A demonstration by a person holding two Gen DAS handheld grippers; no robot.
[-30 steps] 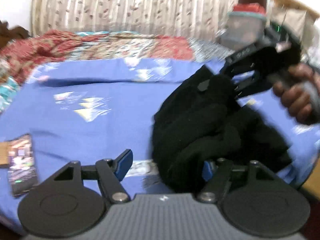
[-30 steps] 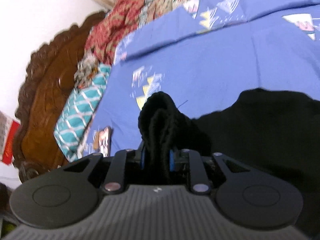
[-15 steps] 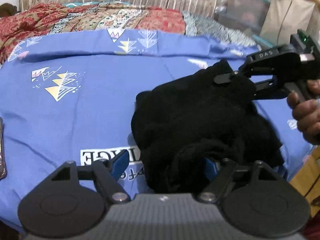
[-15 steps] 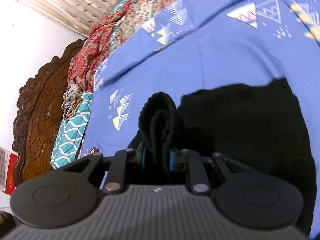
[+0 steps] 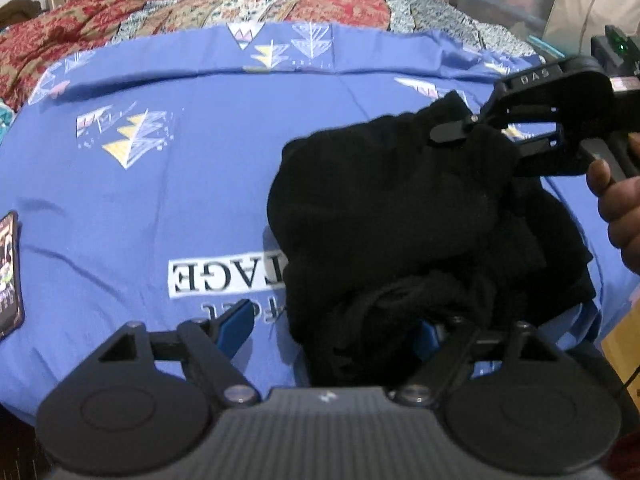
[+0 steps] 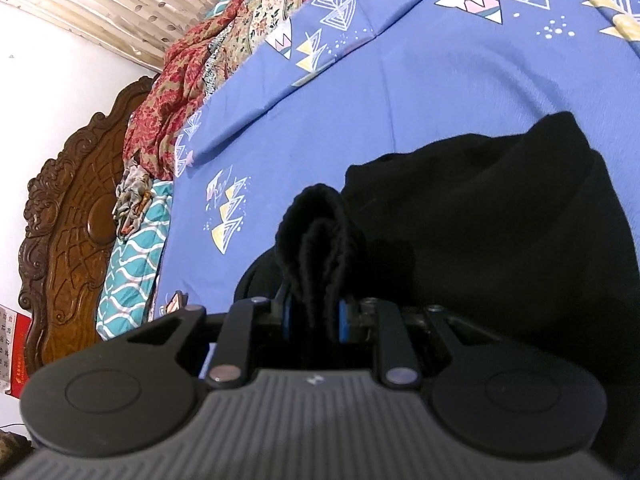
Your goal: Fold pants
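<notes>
The black pants (image 5: 400,208) lie bunched on the blue bedsheet (image 5: 200,184), right of the middle in the left wrist view. My left gripper (image 5: 332,324) is over their near edge with its jaws opening. Fabric rests against the right finger, while the left finger (image 5: 236,320) stands apart over bare sheet. My right gripper (image 5: 480,144) comes in from the right, held by a hand (image 5: 620,208). It is shut on a thick fold of the pants' far edge. In the right wrist view that fold (image 6: 320,232) sticks up between the blue pads of the right gripper (image 6: 314,312).
A phone (image 5: 8,272) lies on the sheet at the far left. A red patterned quilt (image 5: 200,4) runs along the back of the bed. A carved wooden headboard (image 6: 68,216) and a teal pillow (image 6: 128,276) are at the bed's left end.
Both grippers came down toward the bed and the pants settled onto the sheet. The left jaws spread wider, freeing the fabric on the left side. The right gripper kept its hold.
</notes>
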